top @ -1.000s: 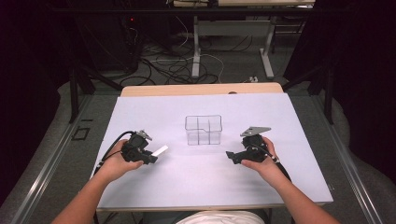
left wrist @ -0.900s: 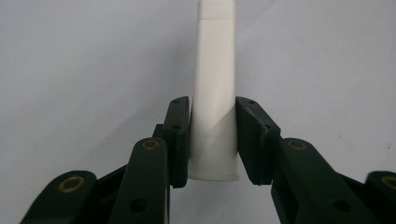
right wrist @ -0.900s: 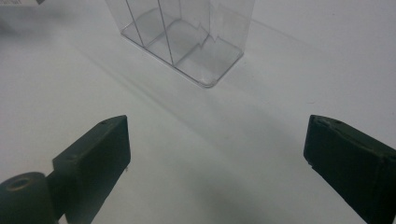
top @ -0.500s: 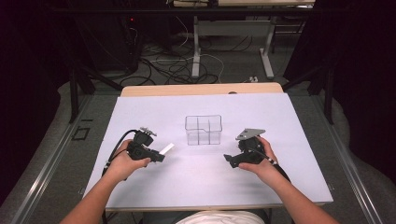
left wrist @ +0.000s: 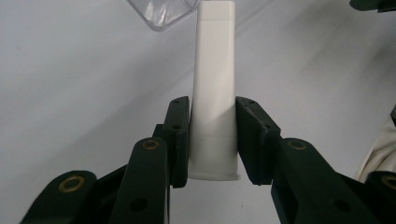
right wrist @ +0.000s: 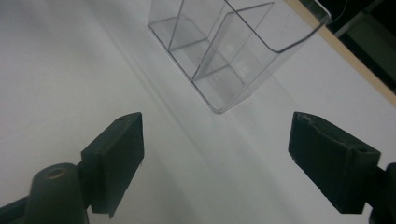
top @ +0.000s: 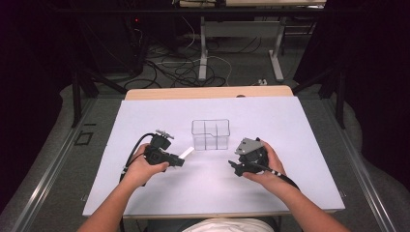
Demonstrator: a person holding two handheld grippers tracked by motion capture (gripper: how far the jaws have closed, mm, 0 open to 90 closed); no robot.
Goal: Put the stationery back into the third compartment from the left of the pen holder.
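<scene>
A clear plastic box [top: 210, 134] with inner dividers stands in the middle of the white table sheet [top: 145, 121]. My left gripper [top: 182, 160] is shut on a white flat tube [top: 187, 153], which points at the box's near left corner. In the left gripper view the pads [left wrist: 180, 135] press both sides of the tube [left wrist: 214, 88], and the box corner [left wrist: 161, 11] lies just beyond it. My right gripper [top: 234, 167] is open near the box's right front. Its jaws have just been closing a little, with nothing between them [right wrist: 215, 154]; the box [right wrist: 219, 56] stands ahead.
The sheet covers a wooden table whose far edge [top: 208, 92] shows behind it. Beyond are dark floor, cables [top: 183, 67] and table legs. A pale sleeve or shirt edge [left wrist: 378, 149] sits at the right of the left gripper view.
The left hand has moved right with the tube, closer to the box. The right hand has shifted left, towards the box's front.
</scene>
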